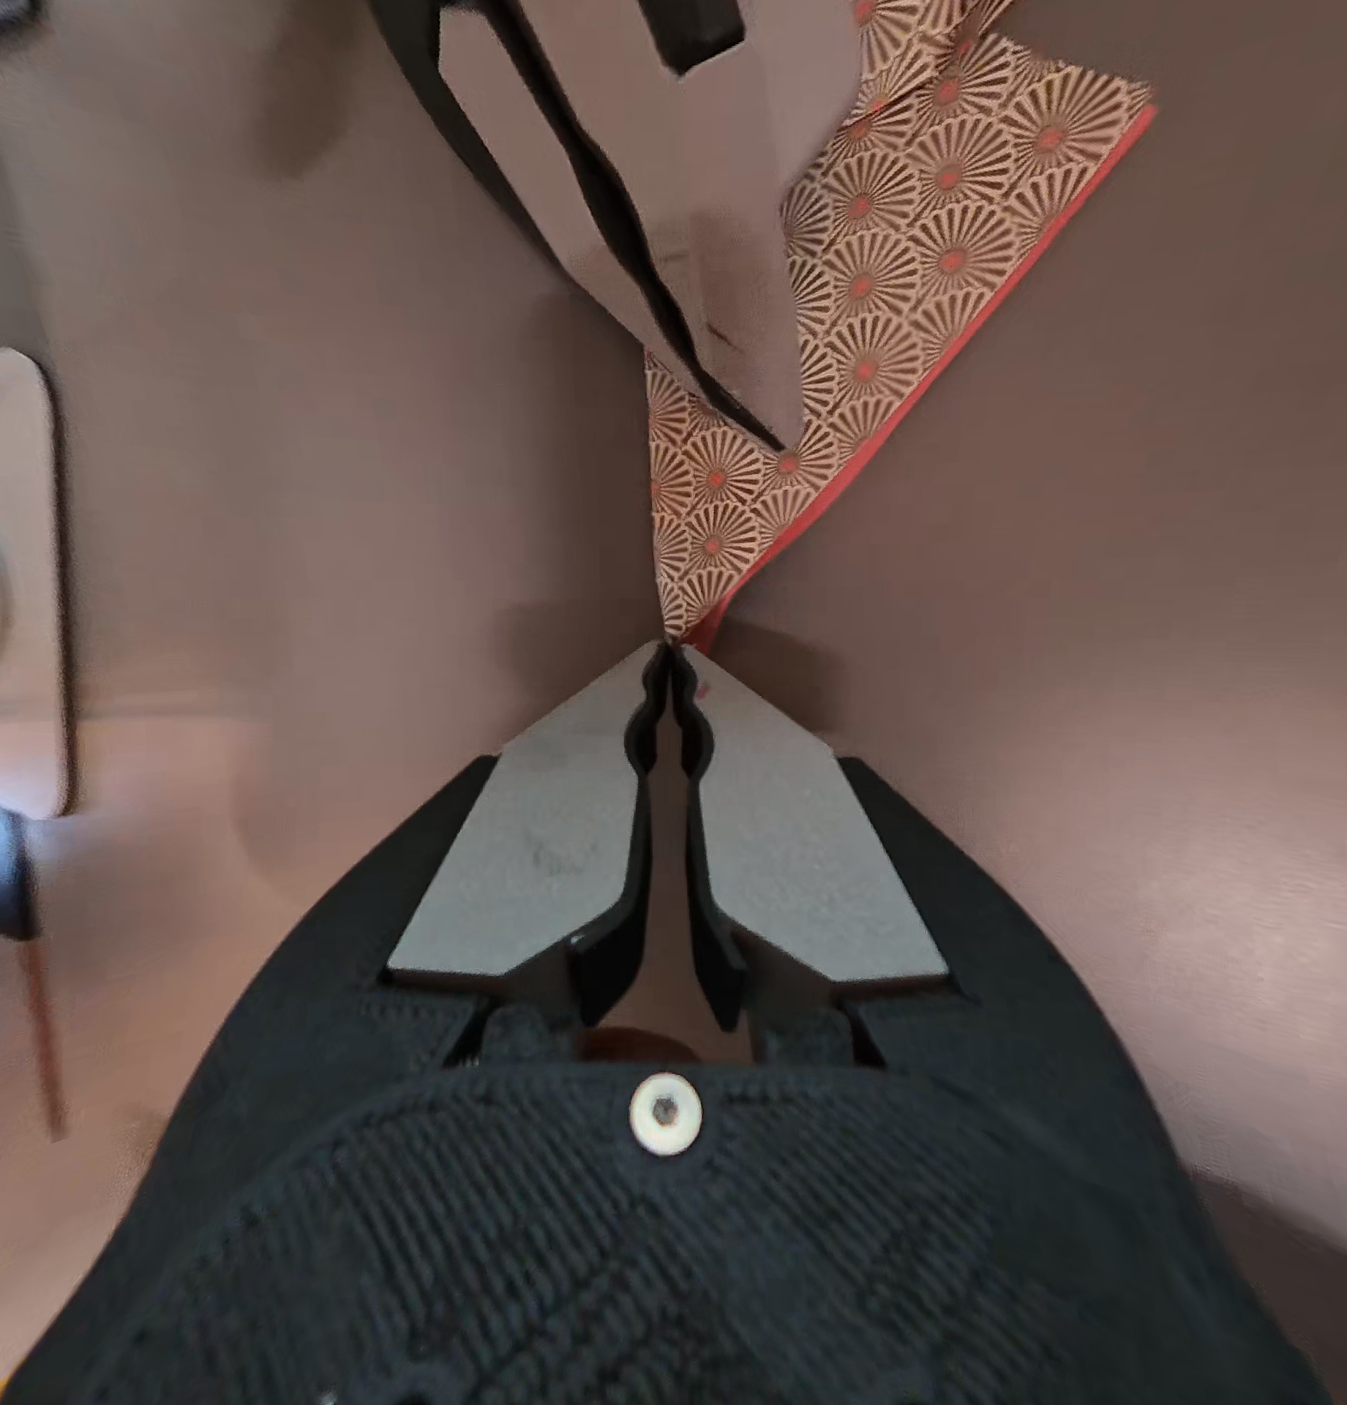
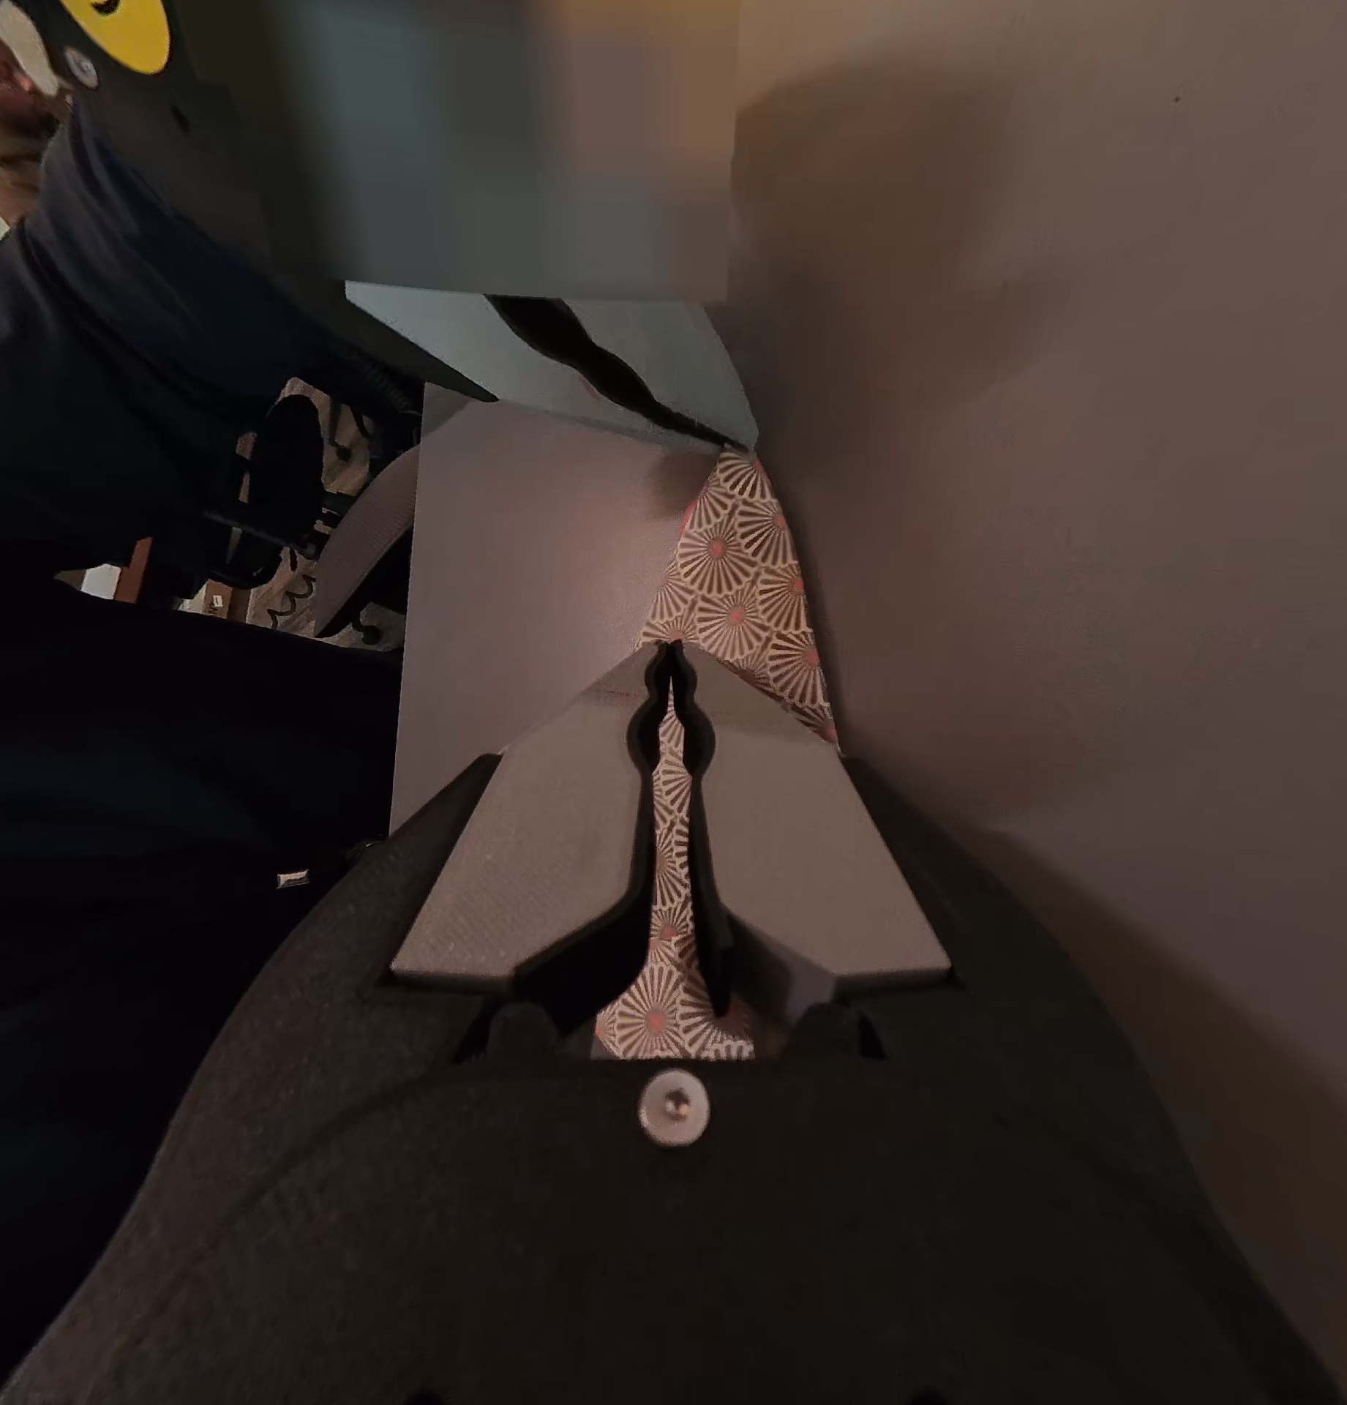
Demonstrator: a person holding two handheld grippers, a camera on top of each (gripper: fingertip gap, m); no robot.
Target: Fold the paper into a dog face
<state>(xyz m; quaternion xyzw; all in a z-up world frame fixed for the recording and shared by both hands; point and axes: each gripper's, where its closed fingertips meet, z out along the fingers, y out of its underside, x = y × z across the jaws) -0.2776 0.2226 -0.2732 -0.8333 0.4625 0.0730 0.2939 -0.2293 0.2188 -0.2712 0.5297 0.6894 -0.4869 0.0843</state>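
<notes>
The left gripper (image 1: 668,646) was closed, its tips pinched on the bottom corner of the paper (image 1: 883,304). The right gripper (image 2: 674,646) was seen closed too, fingertips together, the paper (image 2: 754,578) lying under and ahead of them; whether the sheet was actually gripped could not be told. From the left wrist view the right gripper (image 1: 769,437) was seen pressed against the sheet's middle. The paper, fan-patterned with a red underside, was held folded in a triangle, raised above the brown table (image 1: 1111,684). No containers were seen.
</notes>
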